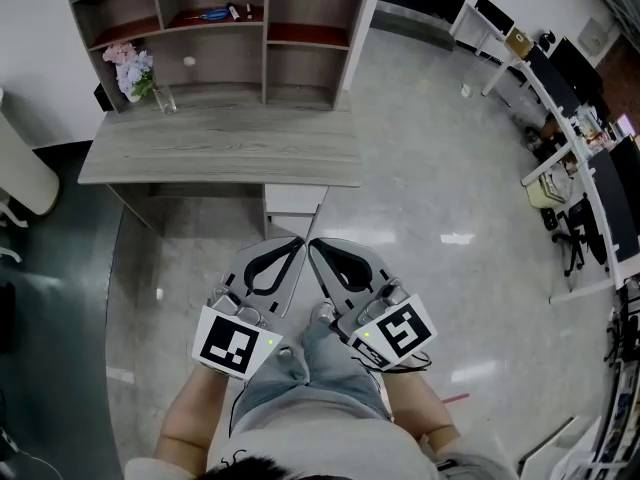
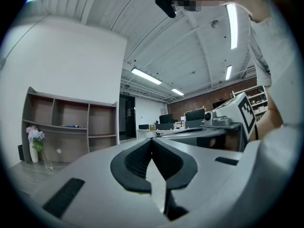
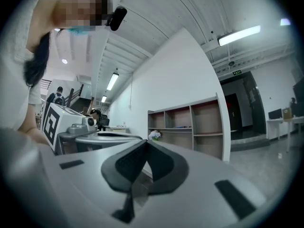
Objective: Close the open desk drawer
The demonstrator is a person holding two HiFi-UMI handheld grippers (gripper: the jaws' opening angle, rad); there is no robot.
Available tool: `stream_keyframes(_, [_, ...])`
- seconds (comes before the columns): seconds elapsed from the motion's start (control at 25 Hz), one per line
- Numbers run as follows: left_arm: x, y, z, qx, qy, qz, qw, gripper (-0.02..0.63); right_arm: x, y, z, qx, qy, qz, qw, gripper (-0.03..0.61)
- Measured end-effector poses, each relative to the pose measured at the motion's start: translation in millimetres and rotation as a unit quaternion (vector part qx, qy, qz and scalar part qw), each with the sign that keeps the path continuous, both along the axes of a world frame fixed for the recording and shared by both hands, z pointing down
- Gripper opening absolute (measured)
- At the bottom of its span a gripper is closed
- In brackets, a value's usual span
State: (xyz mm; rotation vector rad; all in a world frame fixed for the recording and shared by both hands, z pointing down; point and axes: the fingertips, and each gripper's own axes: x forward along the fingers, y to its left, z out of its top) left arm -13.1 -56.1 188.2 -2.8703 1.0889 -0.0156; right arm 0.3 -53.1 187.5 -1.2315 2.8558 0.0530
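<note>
Both sets of tongs sit low by the person's knees, side by side and pointing at the desk. The left tongs [image 1: 299, 240] are pressed together at the tips with nothing in them, and the right tongs [image 1: 311, 243] are the same. Just past the tips, the drawer [image 1: 292, 200] sticks out from under the desk [image 1: 200, 150]. Further back there's a shelf unit [image 1: 266, 38] with flowers [image 1: 132, 68] at its left.
</note>
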Motion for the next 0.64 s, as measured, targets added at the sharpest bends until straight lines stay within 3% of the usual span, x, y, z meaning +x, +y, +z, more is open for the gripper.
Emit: stream_keyframes(0.64, [-5,15,-4,0.006,0.001,-0.011,0.9999,0.011,-5,17,-5,0.004,-0.012,-0.004,1.000,0.008])
